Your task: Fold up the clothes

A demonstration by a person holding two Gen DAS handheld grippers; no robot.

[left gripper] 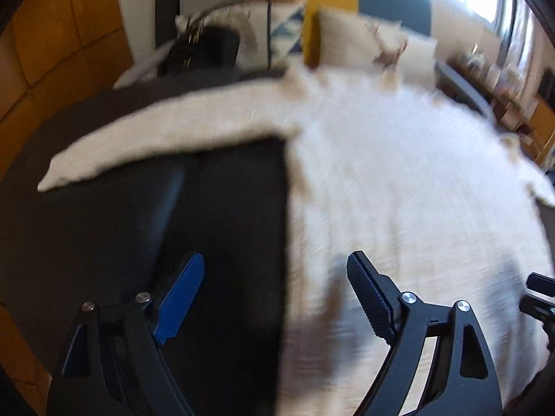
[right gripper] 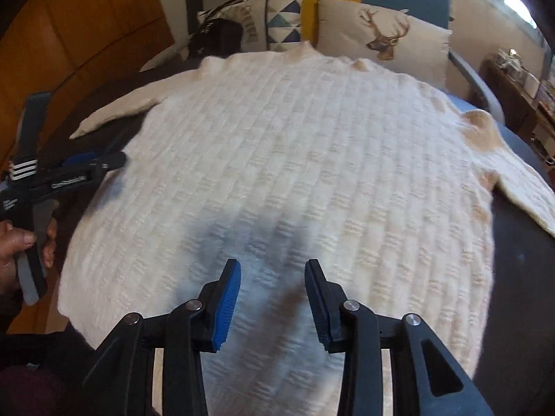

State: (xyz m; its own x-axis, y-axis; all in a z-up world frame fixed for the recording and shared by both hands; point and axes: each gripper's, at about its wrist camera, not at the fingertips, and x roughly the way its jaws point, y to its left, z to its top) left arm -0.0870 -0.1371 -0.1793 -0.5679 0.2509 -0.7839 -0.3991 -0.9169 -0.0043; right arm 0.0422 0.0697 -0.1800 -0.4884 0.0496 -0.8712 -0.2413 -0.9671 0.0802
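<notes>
Two cushions [right gripper: 381, 31] behind | sweater [right gripper: 277, 173] flat | dark table [right gripper: 520, 277]

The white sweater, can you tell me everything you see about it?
The sweater is a cream-white knit with a ribbed, blocky pattern. It lies spread flat on a dark table, neck toward the cushions, both sleeves stretched out to the sides. It is not folded yet. Both hand-held grippers hang open above it, apparently not touching it.

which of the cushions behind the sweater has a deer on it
The beige cushion on the right, behind the sweater's collar, shows a deer head with antlers. The cushion to its left has blue and grey triangles instead.
</notes>
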